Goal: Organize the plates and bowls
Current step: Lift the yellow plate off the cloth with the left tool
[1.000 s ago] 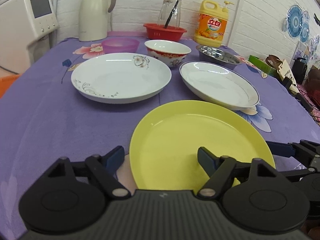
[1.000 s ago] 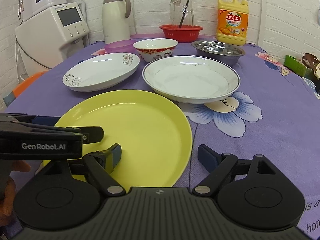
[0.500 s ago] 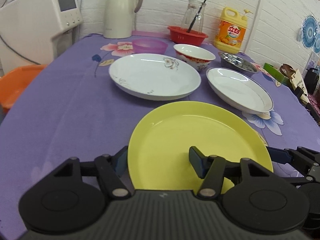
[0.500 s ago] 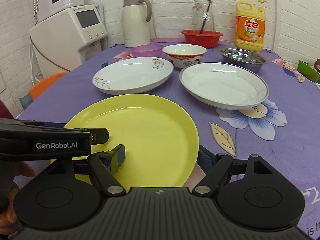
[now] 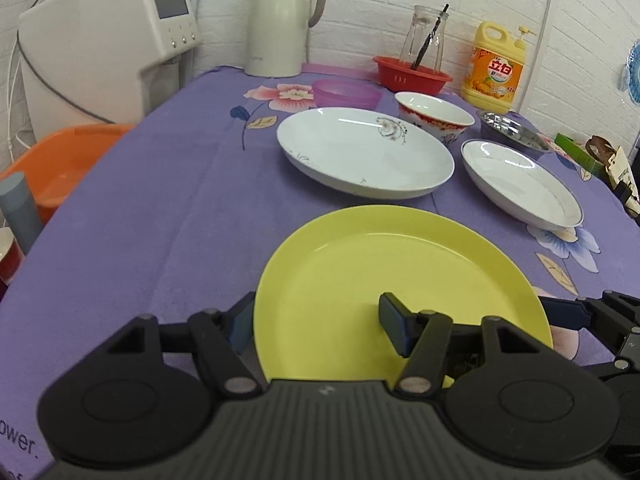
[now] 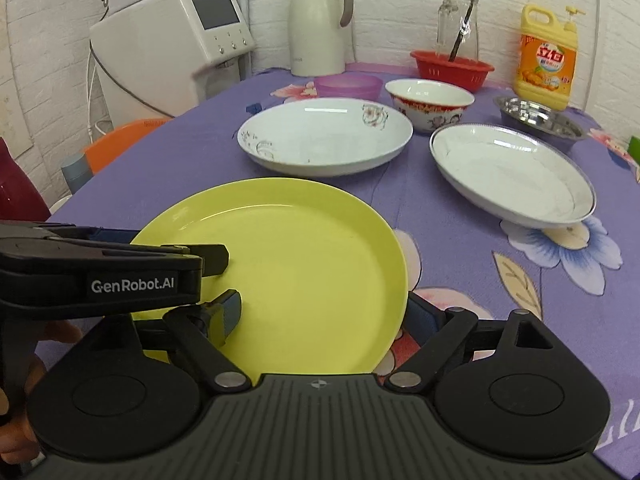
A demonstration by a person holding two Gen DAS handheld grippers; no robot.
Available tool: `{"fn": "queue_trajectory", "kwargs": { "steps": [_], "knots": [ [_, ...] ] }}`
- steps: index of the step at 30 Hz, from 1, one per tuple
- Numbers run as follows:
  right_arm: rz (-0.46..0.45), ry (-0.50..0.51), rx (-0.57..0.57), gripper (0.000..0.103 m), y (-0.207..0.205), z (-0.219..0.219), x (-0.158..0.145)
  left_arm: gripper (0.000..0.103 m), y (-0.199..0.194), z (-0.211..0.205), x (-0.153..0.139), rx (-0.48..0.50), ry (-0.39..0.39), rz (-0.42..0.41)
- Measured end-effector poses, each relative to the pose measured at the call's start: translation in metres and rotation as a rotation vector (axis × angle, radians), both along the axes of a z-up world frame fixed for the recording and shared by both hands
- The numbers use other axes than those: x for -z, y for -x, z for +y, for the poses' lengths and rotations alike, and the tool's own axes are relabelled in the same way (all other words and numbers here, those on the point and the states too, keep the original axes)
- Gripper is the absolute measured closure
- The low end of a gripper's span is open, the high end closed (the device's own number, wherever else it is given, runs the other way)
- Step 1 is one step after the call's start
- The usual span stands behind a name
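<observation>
A yellow plate [image 5: 400, 272] lies on the purple cloth right in front of both grippers. My left gripper [image 5: 316, 320] straddles its left rim, one finger tucked behind the rim's outside and the other pad on the inside; it is shut on the plate. My right gripper [image 6: 324, 310] straddles the right rim the same way, shut on the plate [image 6: 304, 256]. Beyond lie a flowered white plate [image 5: 366, 152], a blue-rimmed white plate [image 5: 520, 184], a red-and-white bowl [image 5: 434, 116], a purple bowl [image 5: 346, 94] and a steel bowl [image 5: 514, 132].
At the back stand a red basket [image 5: 412, 78] with a glass jar, a yellow detergent bottle [image 5: 492, 68] and a cream jug [image 5: 280, 20]. A white dispenser [image 5: 100, 40] and an orange basin [image 5: 60, 160] sit off the table's left edge. Bare cloth stretches left of the yellow plate.
Both grippers moved left across the cloth with the yellow plate between them. The left jaws narrowed until the outer finger met the rim; the right outer finger also met its rim.
</observation>
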State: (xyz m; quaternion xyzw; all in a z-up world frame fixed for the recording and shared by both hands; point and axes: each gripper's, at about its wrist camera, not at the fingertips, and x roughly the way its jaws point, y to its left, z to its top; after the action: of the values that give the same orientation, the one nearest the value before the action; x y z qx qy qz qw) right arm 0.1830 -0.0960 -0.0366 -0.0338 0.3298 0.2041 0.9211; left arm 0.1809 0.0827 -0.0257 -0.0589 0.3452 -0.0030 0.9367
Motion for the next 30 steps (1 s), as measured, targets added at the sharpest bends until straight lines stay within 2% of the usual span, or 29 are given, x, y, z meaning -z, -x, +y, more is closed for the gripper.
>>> {"fn": "queue_trajectory", "kwargs": {
  "steps": [2,4,5,7,11,14,18,22,25,30],
  "knots": [
    [-0.011,0.017,-0.024,0.0,0.003,0.002,0.0,0.037,0.0,0.001,0.001,0.003,0.003,-0.009],
    [0.001,-0.012,-0.036,0.0,0.001,-0.003,-0.002,0.034,-0.001,0.006,0.0,0.008,0.034,-0.007],
    [0.014,-0.046,-0.027,0.0,-0.001,-0.009,-0.004,0.034,-0.002,0.011,-0.002,0.01,0.066,-0.009],
    [0.018,-0.093,0.005,0.0,-0.003,-0.021,-0.01,0.026,-0.004,0.021,-0.006,-0.009,0.112,-0.022],
    [-0.012,-0.082,0.046,0.0,-0.006,-0.034,-0.017,0.024,-0.012,0.038,-0.018,-0.058,0.136,-0.044],
    [-0.009,-0.092,0.047,0.0,-0.011,-0.039,-0.02,0.023,-0.024,0.049,-0.033,-0.066,0.122,-0.067],
    [-0.027,-0.08,0.033,0.0,-0.019,-0.038,-0.026,0.018,-0.041,0.057,-0.063,-0.086,0.039,-0.143],
    [-0.055,-0.081,0.028,0.0,-0.024,-0.037,-0.033,0.013,-0.049,0.063,-0.082,-0.09,0.005,-0.203],
    [-0.062,-0.075,0.023,0.0,-0.028,-0.037,-0.033,0.012,-0.05,0.061,-0.075,-0.089,-0.006,-0.204],
    [-0.046,-0.061,0.002,0.0,-0.039,-0.034,-0.03,0.012,-0.06,0.057,-0.048,-0.068,0.015,-0.124]
  ]
}}
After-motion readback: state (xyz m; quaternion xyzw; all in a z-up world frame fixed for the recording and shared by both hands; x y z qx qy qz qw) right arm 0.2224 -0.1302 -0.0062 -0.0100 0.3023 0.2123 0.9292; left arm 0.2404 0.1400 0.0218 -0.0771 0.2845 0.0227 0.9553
